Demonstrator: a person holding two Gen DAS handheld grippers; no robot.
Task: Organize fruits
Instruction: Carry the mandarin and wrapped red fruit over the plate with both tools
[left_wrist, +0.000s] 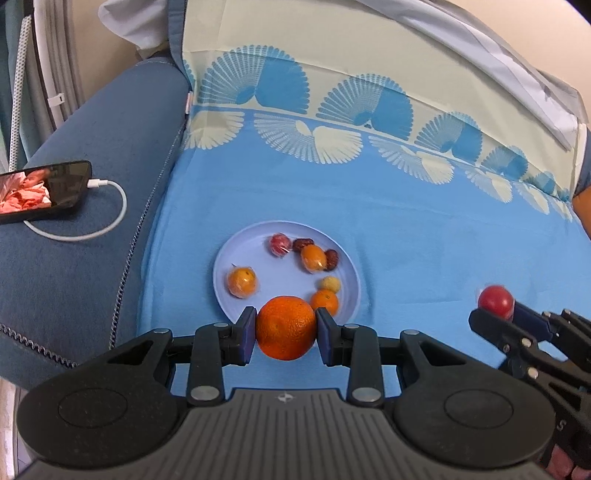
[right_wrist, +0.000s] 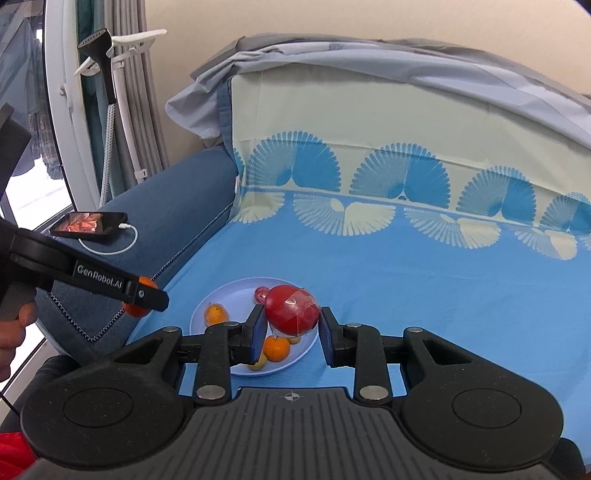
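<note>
Both angling downward: left hand-held gripper (left_wrist: 286, 332) is clenching an orange (left_wrist: 286, 328) at the plate (left_wrist: 291, 278) rim; right hand-held gripper (right_wrist: 291, 325) is clenching a wrapped red fruit (right_wrist: 291, 309) above it.

Large orange (left_wrist: 286, 328) held above the pale blue plate's (left_wrist: 236, 254) near rim; wrapped red fruit (right_wrist: 291, 309) aloft right; small fruits (left_wrist: 242, 282) on the plate.

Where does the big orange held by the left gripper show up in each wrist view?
Left wrist view: the big orange sits low at centre, clamped in the left gripper.
Right wrist view: only a sliver of it shows at the left edge, behind the black finger.
Shared landmark: the pale blue plate on the blue cloth.
</note>
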